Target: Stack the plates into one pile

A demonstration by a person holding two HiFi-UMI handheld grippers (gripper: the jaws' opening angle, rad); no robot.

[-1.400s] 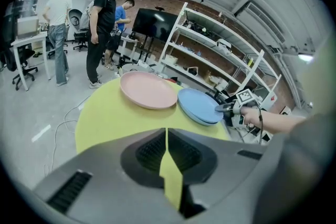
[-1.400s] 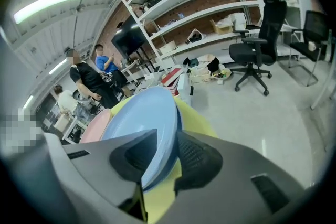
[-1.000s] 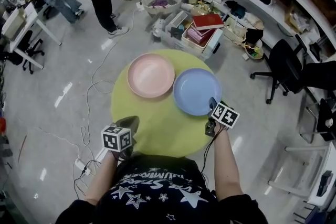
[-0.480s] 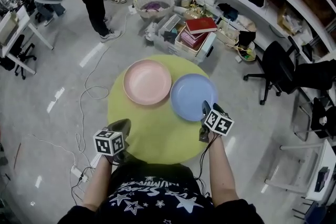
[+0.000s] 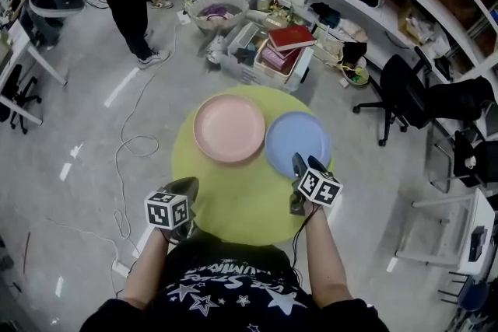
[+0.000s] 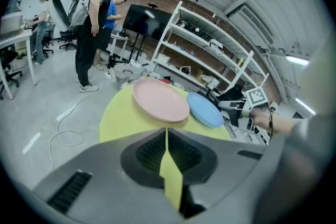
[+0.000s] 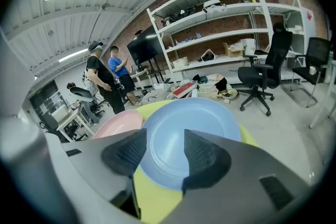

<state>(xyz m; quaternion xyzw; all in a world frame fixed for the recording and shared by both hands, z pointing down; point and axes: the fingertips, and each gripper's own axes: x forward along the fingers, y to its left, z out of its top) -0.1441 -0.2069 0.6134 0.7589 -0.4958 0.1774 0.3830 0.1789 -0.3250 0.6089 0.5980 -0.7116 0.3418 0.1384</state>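
My right gripper (image 5: 300, 162) sits spread beside the round blue plate (image 5: 299, 138) on the round yellow table (image 5: 233, 202); my left gripper (image 5: 185, 186) is pressed together.

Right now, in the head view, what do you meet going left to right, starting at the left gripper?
left gripper → pink plate → blue plate → black office chair

I see two plates on the round table (image 5: 233, 202), the left plate (image 5: 229, 128) just beside the right plate (image 5: 298, 142). My right gripper (image 5: 299, 165) is at the right plate's near rim. My left gripper (image 5: 184, 189) is at the table's near-left edge, well apart from both plates.
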